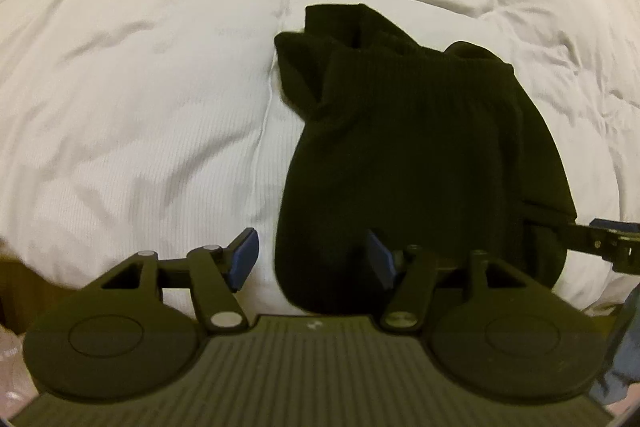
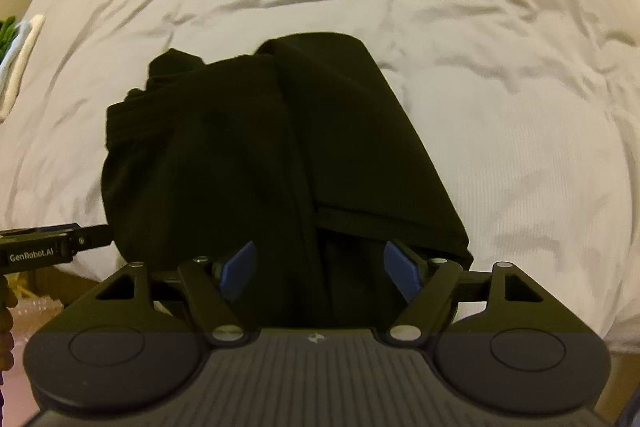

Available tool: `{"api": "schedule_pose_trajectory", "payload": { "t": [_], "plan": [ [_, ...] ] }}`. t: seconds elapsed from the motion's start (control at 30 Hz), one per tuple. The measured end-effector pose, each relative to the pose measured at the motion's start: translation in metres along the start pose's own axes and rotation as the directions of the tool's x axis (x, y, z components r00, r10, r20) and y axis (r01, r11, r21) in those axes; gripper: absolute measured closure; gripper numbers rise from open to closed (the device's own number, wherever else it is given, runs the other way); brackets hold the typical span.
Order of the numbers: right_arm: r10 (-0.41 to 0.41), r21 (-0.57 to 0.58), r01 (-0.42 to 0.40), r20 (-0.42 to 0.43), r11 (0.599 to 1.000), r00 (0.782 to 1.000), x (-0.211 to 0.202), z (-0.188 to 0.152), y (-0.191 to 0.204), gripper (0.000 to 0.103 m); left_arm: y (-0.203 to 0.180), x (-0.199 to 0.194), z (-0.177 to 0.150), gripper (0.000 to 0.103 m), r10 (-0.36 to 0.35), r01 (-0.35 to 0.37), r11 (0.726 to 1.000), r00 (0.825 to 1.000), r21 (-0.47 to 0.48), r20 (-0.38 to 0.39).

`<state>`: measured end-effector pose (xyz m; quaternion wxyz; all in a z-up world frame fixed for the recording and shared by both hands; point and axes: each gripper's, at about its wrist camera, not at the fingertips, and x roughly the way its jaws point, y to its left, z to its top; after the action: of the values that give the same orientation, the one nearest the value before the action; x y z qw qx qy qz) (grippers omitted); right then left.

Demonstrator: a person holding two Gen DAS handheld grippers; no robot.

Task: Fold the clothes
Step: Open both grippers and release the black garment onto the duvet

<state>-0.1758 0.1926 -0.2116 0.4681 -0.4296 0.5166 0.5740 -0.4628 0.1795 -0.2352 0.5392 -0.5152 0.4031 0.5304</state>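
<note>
Jaws, left gripper [image 1: 312, 261]: we see them parted, the left pad over the white bed sheet [image 1: 140, 107], the right pad over the near left edge of the black garment [image 1: 420, 147]; nothing pinched.
Jaws, right gripper [image 2: 320, 269]: we see them spread wide, straddling the garment's near edge, cloth between the blue pads [image 2: 240, 267] but not clamped.
Garment: we find it folded into a dark bundle on the bed, its ribbed band at the far end.
Far left: some pale folded items [image 2: 16, 59] at the bed's edge.
</note>
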Motion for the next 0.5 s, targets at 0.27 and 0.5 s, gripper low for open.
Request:
{"api": "schedule_pose_trajectory", "payload": {
  "t": [0.27, 0.5],
  "plan": [
    [-0.035, 0.061, 0.035, -0.013, 0.997, 0.999, 0.011, 0.006, 0.000, 0.027, 0.007, 0.017, 0.023, 0.039, -0.052, 0.050, 0.997, 0.997, 0.055, 0.048],
    [-0.057, 0.073, 0.058, -0.021, 0.996, 0.998, 0.017, 0.019, 0.006, 0.024, 0.002, 0.039, 0.042, 0.035, -0.085, 0.083, 0.994, 0.996, 0.075, 0.037]
  ]
}}
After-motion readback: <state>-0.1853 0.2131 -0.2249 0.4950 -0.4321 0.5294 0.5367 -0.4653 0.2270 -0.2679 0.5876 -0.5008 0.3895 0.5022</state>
